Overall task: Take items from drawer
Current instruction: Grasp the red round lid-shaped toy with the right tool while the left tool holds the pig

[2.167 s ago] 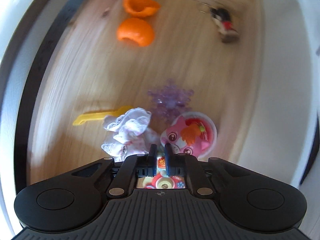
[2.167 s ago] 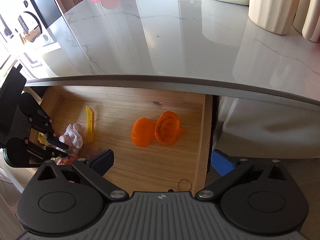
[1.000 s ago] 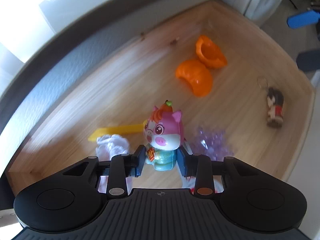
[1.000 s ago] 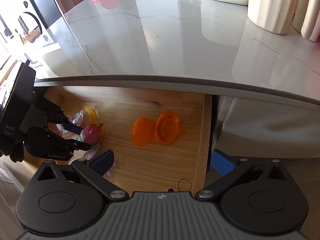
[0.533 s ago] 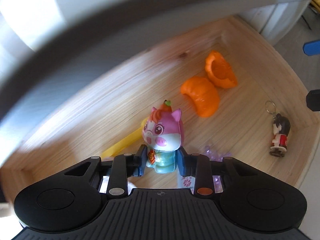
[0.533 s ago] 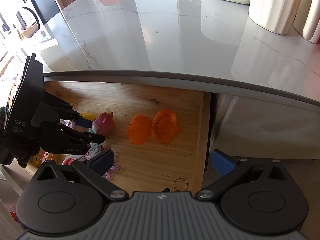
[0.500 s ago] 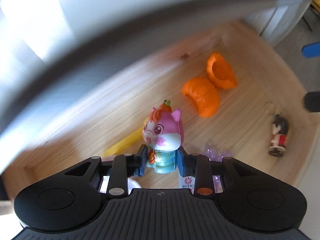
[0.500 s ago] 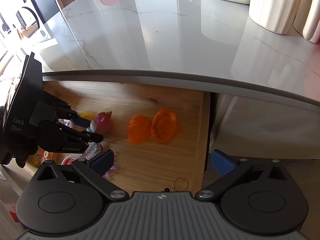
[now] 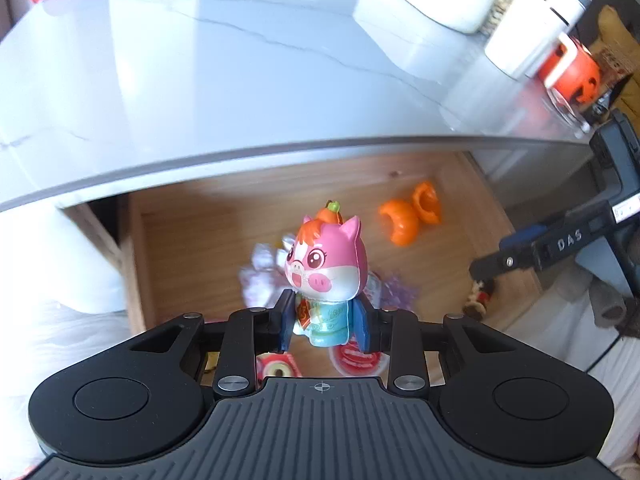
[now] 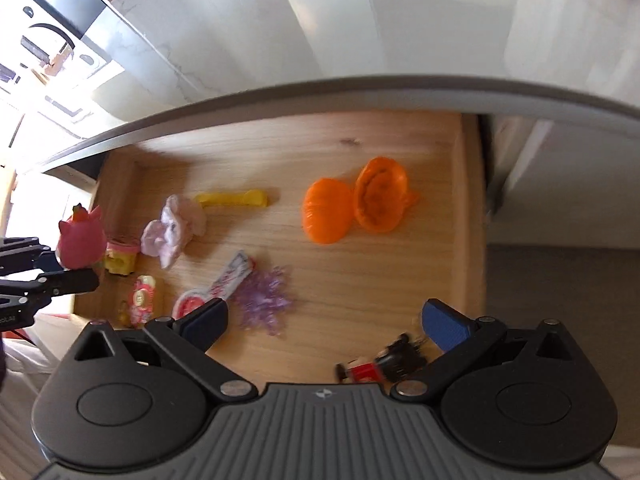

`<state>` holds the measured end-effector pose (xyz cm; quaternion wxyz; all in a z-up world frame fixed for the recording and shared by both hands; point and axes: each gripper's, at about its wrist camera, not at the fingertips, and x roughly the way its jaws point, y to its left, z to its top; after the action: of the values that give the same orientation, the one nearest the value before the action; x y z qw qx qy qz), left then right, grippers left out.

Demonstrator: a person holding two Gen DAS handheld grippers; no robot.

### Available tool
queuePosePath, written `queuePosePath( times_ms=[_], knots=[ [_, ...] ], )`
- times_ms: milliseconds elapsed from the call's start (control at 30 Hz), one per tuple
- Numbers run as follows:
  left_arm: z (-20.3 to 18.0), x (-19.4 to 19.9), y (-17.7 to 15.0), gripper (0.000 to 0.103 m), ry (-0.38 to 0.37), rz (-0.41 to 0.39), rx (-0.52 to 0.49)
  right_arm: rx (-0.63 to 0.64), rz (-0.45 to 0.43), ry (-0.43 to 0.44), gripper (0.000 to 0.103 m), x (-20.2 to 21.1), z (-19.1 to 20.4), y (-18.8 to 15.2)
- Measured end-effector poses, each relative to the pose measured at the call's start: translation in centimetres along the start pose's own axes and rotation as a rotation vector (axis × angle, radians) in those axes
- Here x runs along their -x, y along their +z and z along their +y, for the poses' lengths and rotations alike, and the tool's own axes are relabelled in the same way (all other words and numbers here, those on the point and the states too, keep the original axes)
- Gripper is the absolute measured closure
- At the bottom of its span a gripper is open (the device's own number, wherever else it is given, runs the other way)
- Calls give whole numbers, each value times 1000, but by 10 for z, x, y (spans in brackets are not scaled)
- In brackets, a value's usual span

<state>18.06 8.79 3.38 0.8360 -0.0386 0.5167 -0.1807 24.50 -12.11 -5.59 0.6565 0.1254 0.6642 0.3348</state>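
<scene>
Left tongs (image 9: 323,316) pinch the pig figure (image 9: 326,264) by its small body, above the drawer (image 10: 360,264); its heavy head could tip it free. Right tongs (image 10: 324,320) gape empty over the doll keychain (image 10: 384,364).

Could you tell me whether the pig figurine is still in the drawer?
Out: the left gripper holds the pig figurine raised clear of the drawer.

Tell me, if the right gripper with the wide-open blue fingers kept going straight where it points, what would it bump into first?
Probably the bare wooden floor of the drawer. The right gripper points between the purple snowflake and the little doll keychain; the orange shells lie farther on. Depth is hard to judge.
</scene>
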Motion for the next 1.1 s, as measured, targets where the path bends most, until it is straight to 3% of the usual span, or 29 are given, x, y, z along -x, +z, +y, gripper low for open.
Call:
queuePosePath(
  times_ms=[167,200,300,400,500,600,933,1033,1100],
  knots=[
    [19,18,3,70,-10,-61,110,-50,187,39,1,-42,65,9],
    [24,20,3,70,-7,-70,132,-50,226,40,5,-53,79,9],
    [37,32,-1,70,-24,-105,195,30,304,-47,17,-82,120,8],
    [43,40,-7,70,-25,-133,219,57,345,-124,17,-98,139,14],
    [44,41,-16,70,-45,-132,225,36,451,-170,17,-118,145,16],
    [48,48,-24,70,-63,-136,227,127,532,-213,17,-131,160,14],
    [50,61,-24,70,-80,-181,243,317,585,-305,20,-145,195,7],
    [52,59,-23,70,-84,-174,250,345,577,-304,39,-144,198,2],
    [53,57,-23,70,-79,-162,256,346,578,-298,41,-140,195,-1]
  ],
)
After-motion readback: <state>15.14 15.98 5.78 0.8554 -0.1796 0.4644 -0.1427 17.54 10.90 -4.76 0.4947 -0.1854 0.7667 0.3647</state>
